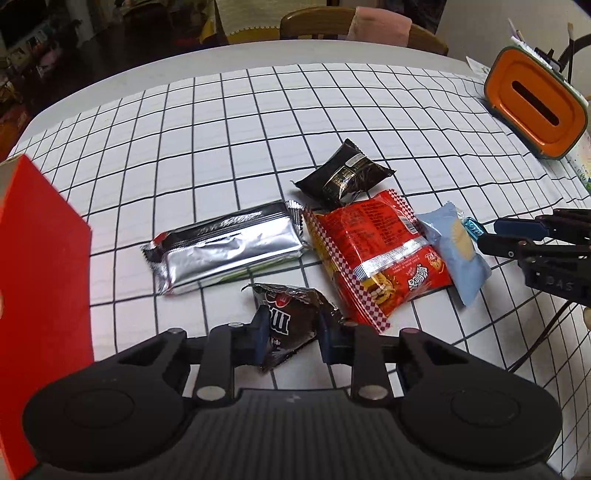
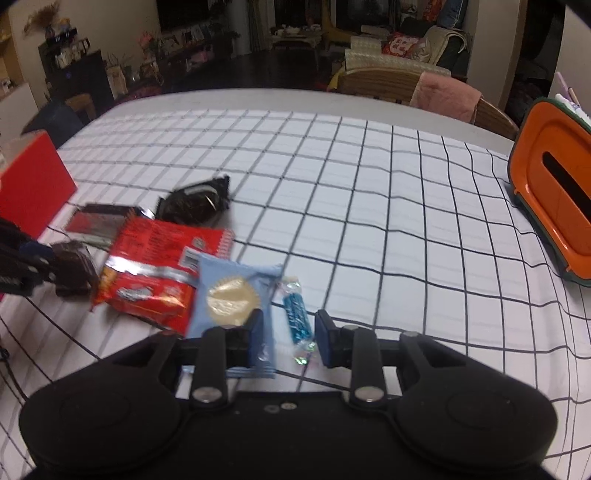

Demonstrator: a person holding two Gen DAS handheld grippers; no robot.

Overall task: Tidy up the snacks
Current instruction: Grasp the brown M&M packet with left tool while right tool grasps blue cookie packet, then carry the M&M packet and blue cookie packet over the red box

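Note:
My left gripper (image 1: 293, 336) is shut on a brown M&M's packet (image 1: 291, 325), with a pad against each side of it; the right wrist view shows the same gripper (image 2: 33, 266) and packet (image 2: 74, 269) at the far left. My right gripper (image 2: 290, 332) has closed around a small blue foil candy (image 2: 297, 317), which lies lengthwise between the fingers. From the left wrist view, that gripper (image 1: 487, 232) pinches the candy (image 1: 474, 227) at its tips. Beside them lie a light blue packet (image 2: 232, 291), a red packet (image 1: 380, 251), a silver packet (image 1: 229, 247) and a black packet (image 1: 343, 177).
A red box (image 1: 37, 277) stands at the left edge of the checked tablecloth (image 1: 221, 129). An orange tissue holder (image 1: 535, 107) sits at the far right. A wooden chair (image 1: 317, 22) with a pink cloth is behind the table.

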